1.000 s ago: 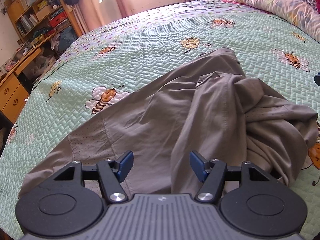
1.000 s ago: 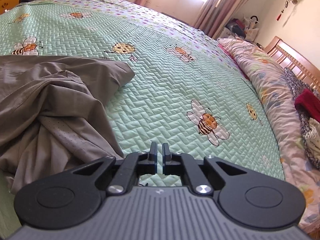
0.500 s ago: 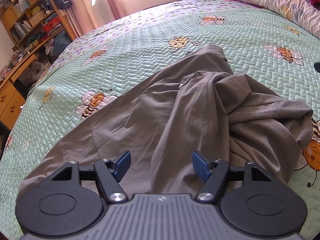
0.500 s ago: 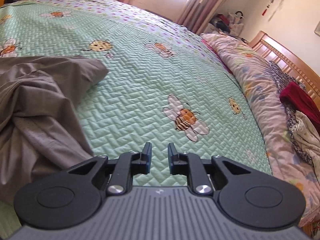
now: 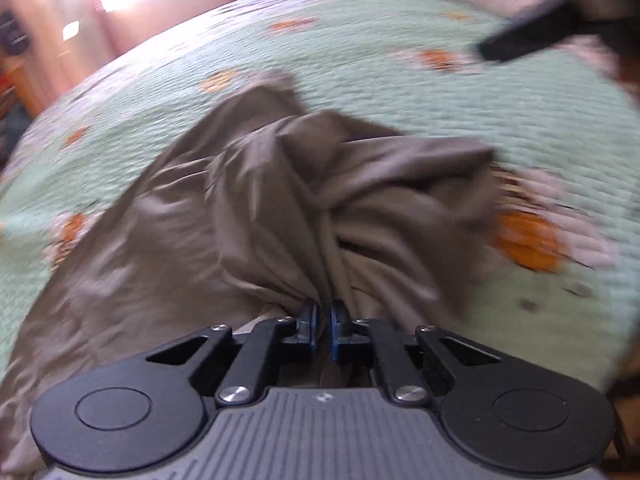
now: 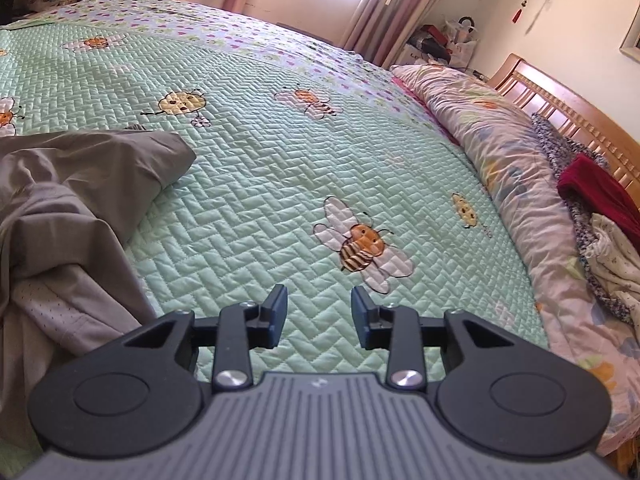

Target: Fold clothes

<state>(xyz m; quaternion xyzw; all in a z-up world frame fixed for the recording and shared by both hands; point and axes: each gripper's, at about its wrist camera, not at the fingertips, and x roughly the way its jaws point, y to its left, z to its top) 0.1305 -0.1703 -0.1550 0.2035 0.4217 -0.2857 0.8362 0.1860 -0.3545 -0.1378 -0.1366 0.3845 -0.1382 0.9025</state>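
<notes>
A crumpled grey garment (image 5: 280, 184) lies on the green bee-print bedspread (image 5: 360, 60). My left gripper (image 5: 323, 316) is low over its near edge, jaws closing, and a bunched fold of the grey cloth is pinched between the blue pads. The left wrist view is blurred by motion. In the right wrist view the same garment (image 6: 72, 200) lies at the left. My right gripper (image 6: 319, 312) hovers over bare bedspread (image 6: 260, 184) to the right of it, jaws opening with nothing between them.
A rolled floral quilt (image 6: 500, 152) runs along the bed's right side by a wooden headboard (image 6: 560, 108). A dark red cloth (image 6: 600, 188) and other clothes are piled there. Curtains (image 6: 380, 8) hang at the far end.
My left gripper dropped toward the garment, rolled, and closed from wide open onto a fold of cloth. My right gripper went from shut to parted and shifted away from the garment.
</notes>
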